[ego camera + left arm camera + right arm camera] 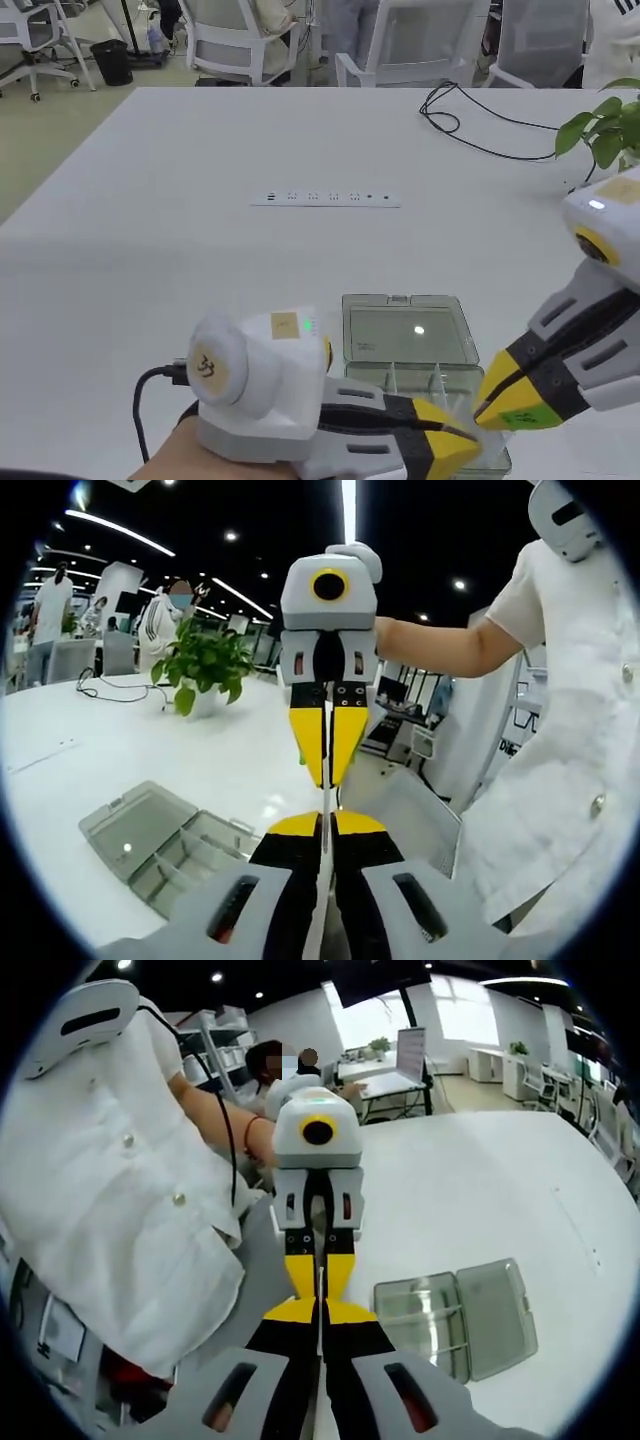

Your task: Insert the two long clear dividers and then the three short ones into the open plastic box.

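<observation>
Left gripper (pixel 465 445) is closest in the head view, down at the bottom edge in a hand (pixel 170 455), jaws pointing right. Right gripper (pixel 490 405) comes in from the right side, and the two sets of yellow tips almost meet nose to nose. The open clear box (pixel 395 378) sits on the white table (pixel 200 260) right behind and under those tips, its lid (pixel 410 335) lying flat on the far side.

Left gripper view: both grippers are pinched closed on a thin clear divider (pixel 325 800), seen edge-on, bridging one pair of tips to the other. The box (pixel 160 840) is on the table at lower left, clear of the divider.

Right gripper view: same pinch, with the divider edge-on between the tips and the box (pixel 455 1315) at lower right.
</observation>
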{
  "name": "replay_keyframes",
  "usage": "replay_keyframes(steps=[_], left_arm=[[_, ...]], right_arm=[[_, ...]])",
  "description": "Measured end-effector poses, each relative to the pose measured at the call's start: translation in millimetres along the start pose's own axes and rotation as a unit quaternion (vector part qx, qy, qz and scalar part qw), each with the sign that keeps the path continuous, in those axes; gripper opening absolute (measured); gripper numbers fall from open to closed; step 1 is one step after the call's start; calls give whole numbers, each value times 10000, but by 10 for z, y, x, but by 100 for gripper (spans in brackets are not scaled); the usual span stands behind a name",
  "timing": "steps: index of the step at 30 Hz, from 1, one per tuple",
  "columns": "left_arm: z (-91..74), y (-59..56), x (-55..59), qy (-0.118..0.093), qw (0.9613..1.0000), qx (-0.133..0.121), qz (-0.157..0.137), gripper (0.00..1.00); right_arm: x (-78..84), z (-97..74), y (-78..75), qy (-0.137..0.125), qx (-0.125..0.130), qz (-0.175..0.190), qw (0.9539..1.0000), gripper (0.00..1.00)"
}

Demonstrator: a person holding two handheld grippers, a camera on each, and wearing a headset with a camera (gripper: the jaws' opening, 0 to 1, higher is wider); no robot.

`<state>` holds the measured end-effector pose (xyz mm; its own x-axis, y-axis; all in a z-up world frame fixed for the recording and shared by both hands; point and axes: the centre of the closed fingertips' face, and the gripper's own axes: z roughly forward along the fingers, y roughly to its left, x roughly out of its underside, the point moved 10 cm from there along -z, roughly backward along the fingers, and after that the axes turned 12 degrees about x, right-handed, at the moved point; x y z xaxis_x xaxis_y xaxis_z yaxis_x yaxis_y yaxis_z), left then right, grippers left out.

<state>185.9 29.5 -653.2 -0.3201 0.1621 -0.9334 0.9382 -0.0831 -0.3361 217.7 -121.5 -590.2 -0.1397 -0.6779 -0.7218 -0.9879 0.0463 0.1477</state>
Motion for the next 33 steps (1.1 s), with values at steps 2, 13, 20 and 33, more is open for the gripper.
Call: replay_keyframes(steps=[2,13,20,33], left_arm=[[-8,0,3,-3,10000,-24,-3,0],[-118,35,54,-21,9996,-270,-119,12],[-269,79,109,22,9983,-553,-197,20],[-589,156,222,151,9932,-1131,-212,38]], right_arm=[[5,-12,-20,-3,23,3,10000,3],[-22,-57,-68,-131,221,35,9997,3],[-65,-83,-161,-271,478,42,9985,3],[-119,60,-365,-349,895,8,9954,3]])
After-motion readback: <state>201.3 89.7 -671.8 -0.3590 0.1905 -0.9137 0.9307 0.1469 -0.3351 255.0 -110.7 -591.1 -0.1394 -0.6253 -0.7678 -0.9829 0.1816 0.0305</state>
